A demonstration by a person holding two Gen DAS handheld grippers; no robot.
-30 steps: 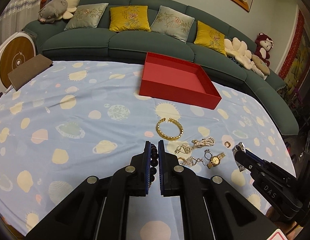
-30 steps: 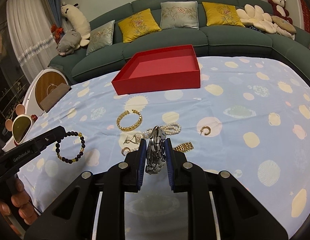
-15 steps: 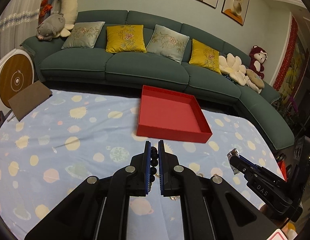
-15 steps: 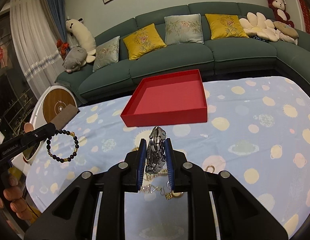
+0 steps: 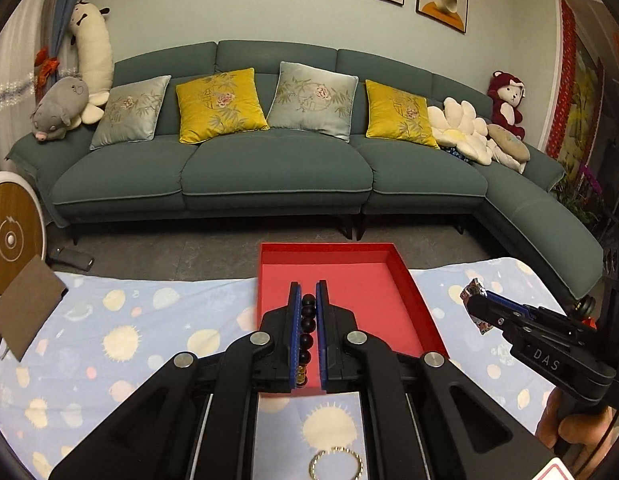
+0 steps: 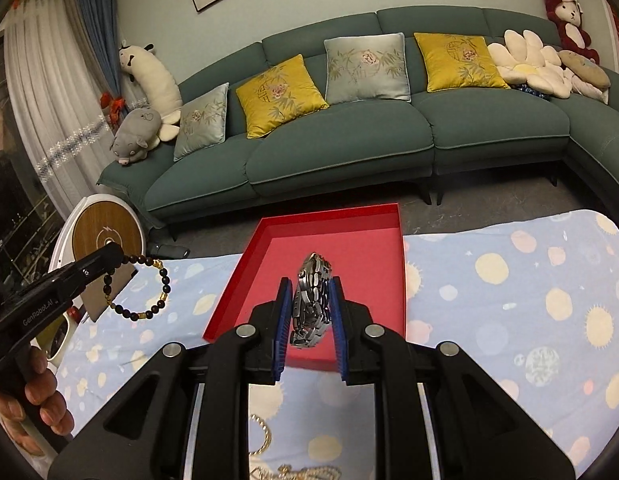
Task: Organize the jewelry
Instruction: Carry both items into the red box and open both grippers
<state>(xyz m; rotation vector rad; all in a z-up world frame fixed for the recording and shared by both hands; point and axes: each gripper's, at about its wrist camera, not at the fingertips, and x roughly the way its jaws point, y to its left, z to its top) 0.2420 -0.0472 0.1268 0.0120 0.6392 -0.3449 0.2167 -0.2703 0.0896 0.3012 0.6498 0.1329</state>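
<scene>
My left gripper (image 5: 308,286) is shut on a dark bead bracelet (image 5: 307,322), held over the near part of the open red box (image 5: 373,280). In the right wrist view that bracelet (image 6: 143,286) hangs as a loop from the left gripper (image 6: 115,250), left of the box. My right gripper (image 6: 309,282) is shut on a silver metal watch (image 6: 311,300), above the near end of the red box (image 6: 349,236). The left wrist view shows the watch (image 5: 471,292) at the tip of the right gripper (image 5: 475,298), just right of the box. A gold bangle (image 5: 336,464) lies on the cloth below.
A planet-print blue cloth (image 6: 529,300) covers the table. More jewelry, a gold chain (image 6: 263,436) and pearls (image 6: 309,472), lies near the front edge. A brown card (image 5: 27,306) sits at the left edge. A green sofa (image 5: 269,168) stands behind the table.
Both grippers have risen and moved forward from over the jewelry pile to the red box, each keeping its piece. The jewelry pile has dropped to the bottom of the views.
</scene>
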